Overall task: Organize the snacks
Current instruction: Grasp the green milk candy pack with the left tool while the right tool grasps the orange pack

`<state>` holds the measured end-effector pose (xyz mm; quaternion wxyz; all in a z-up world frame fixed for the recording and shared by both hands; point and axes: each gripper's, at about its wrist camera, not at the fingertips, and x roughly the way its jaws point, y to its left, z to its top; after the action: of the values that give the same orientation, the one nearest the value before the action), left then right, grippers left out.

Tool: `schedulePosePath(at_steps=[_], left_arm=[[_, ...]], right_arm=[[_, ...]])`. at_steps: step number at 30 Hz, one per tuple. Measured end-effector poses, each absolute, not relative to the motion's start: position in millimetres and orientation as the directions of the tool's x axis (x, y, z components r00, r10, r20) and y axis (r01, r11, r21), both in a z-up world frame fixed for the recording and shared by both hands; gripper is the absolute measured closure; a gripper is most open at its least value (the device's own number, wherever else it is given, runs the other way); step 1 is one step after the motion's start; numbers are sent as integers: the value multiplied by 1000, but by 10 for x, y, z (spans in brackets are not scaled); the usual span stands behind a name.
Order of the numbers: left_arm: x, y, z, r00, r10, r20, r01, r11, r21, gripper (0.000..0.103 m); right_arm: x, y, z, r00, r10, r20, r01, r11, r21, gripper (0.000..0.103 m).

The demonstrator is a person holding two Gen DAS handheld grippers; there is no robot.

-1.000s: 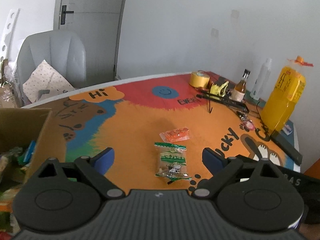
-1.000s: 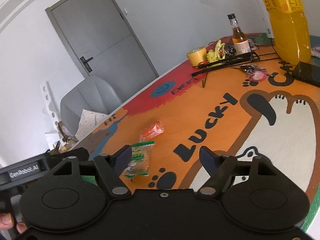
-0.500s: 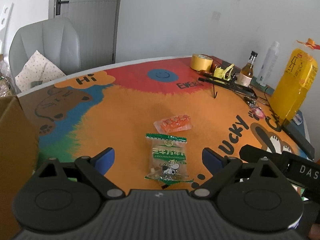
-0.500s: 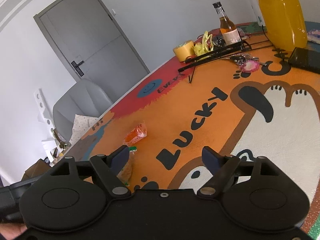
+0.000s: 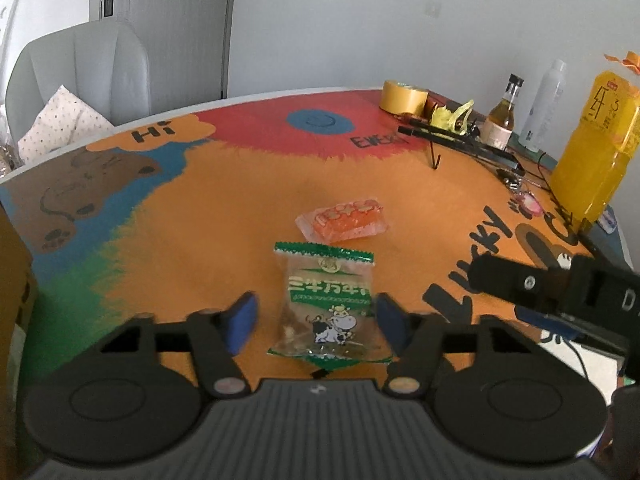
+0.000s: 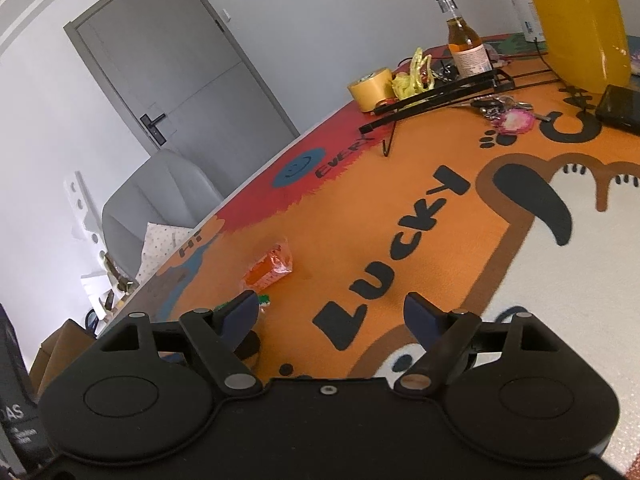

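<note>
A green-edged clear snack packet with a cow on it lies on the colourful table mat. My left gripper is open, its blue fingertips on either side of the packet's near end, not touching it. An orange snack packet lies just beyond it and also shows in the right wrist view. My right gripper is open and empty above the mat, to the right of both packets. Only a green corner of the cow packet shows there, behind the left fingertip.
A cardboard box stands at the left edge. At the back right are a tape roll, a black stand, a small bottle, a big yellow bottle and a dark phone. A grey chair stands behind the table.
My left gripper has moved forward and down over the cow packet, and its jaws have narrowed around it. My right gripper has swung right, away from the packets.
</note>
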<state>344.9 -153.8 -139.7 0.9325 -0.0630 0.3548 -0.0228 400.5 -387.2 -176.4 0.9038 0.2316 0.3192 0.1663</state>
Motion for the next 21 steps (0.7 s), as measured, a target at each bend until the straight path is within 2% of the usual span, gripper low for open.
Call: schedulePosePath(at_steps=[21], left_arm=[[3379, -985, -1117, 805, -3, -594, -136, 973, -188, 57]], right_arm=[[4325, -3359, -1729, 714, 483, -507, -204, 836, 510, 22]])
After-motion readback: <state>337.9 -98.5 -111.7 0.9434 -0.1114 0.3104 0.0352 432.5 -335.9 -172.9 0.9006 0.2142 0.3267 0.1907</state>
